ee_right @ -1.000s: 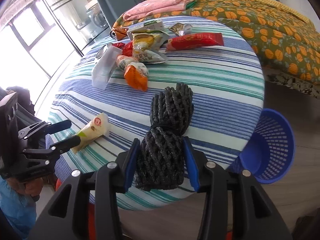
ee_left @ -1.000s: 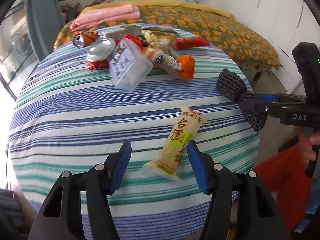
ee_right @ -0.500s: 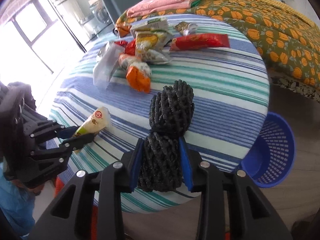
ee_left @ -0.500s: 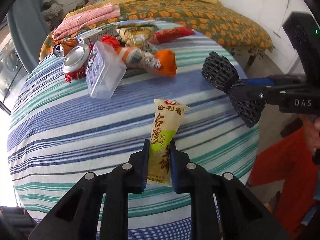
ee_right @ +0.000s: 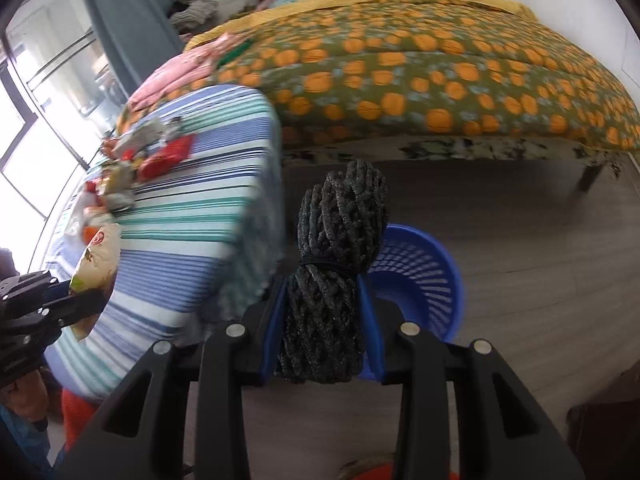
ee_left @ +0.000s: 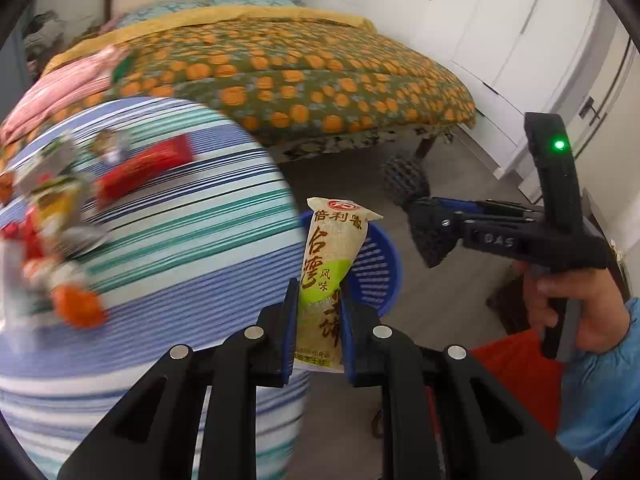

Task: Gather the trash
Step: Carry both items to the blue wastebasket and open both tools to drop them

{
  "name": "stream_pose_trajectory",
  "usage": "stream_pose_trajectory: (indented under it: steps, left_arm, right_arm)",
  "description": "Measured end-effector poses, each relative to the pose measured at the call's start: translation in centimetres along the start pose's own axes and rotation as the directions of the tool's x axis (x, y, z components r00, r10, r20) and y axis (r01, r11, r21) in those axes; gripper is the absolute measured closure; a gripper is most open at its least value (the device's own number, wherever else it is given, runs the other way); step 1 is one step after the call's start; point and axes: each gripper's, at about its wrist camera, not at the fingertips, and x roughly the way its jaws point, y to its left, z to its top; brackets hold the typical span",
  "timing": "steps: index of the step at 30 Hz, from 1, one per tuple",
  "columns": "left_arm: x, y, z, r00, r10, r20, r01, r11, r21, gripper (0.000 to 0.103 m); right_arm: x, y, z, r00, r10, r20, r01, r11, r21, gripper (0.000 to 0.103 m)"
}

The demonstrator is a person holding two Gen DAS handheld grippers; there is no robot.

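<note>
My left gripper is shut on a pale snack packet with Chinese print and holds it upright in the air past the table's right edge. The packet also shows in the right wrist view. My right gripper is shut on a black foam net bundle and holds it above the floor; the bundle also shows in the left wrist view. A blue plastic basket stands on the floor just behind both held items, and shows in the left wrist view.
A round table with a striped cloth is on the left and carries several wrappers, among them a red packet and an orange one. A bed with an orange-patterned quilt stands behind. White wardrobes line the right wall.
Both grippers have swung right, off the table and toward the blue basket. The left one has lifted the snack packet from the cloth; the right one still carries the net bundle.
</note>
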Motion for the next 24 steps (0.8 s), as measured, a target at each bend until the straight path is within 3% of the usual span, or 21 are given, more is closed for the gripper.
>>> stream_pose_trajectory:
  steps: [5,11,13,14,15,19,22,24]
  left_arm:
    - [7.9,-3.3,3.4,0.997,-0.020,-0.077,0.019,1.000,-0.007,0.085]
    - [15.4,-4.6,5.7,0.991,-0.010,-0.137,0.004,0.999,-0.041,0.083]
    - [17.2,-4.4,5.9,0.990,-0.005,-0.140,-0.002,0.999,-0.049,0.068]
    - [17.8,-4.3,6.1,0.990,-0.002,-0.138,-0.005,0.999,-0.052,0.051]
    - [18.1,-4.3,6.3,0.992,0.008,-0.129,-0.015,0.998,-0.054,0.044]
    - [17.0,-4.2,6.6,0.997,0.003,-0.075,-0.007,0.998,-0.061,0.035]
    - [13.9,-4.2,6.0,1.000,0.016,0.003,-0.016,0.999,-0.046,0.022]
    - [11.1,-4.4,5.5,0.998,0.026,0.059,-0.024,0.999,-0.029,0.011]
  right_arm:
    - [2.7,-5.7,0.2,1.000,-0.002,-0.025,0.004,0.997,0.071,0.069]
    - [6.2,-9.5,0.7,0.998,0.033,-0.062,-0.025,0.991,0.128,0.066]
    - [7.1,-10.5,0.7,0.996,0.058,-0.061,-0.047,0.986,0.157,0.058]
    - [7.4,-11.0,0.7,0.996,0.063,-0.060,-0.052,0.984,0.170,0.051]
    - [7.6,-11.5,0.8,0.997,0.060,-0.056,-0.049,0.981,0.187,0.051]
    - [6.9,-12.3,1.0,0.998,0.060,-0.020,-0.054,0.973,0.224,0.050]
    - [5.7,-12.0,1.4,0.999,0.034,0.027,-0.039,0.976,0.213,0.045]
    - [4.3,-11.2,1.5,0.997,0.014,0.080,-0.030,0.979,0.202,0.031]
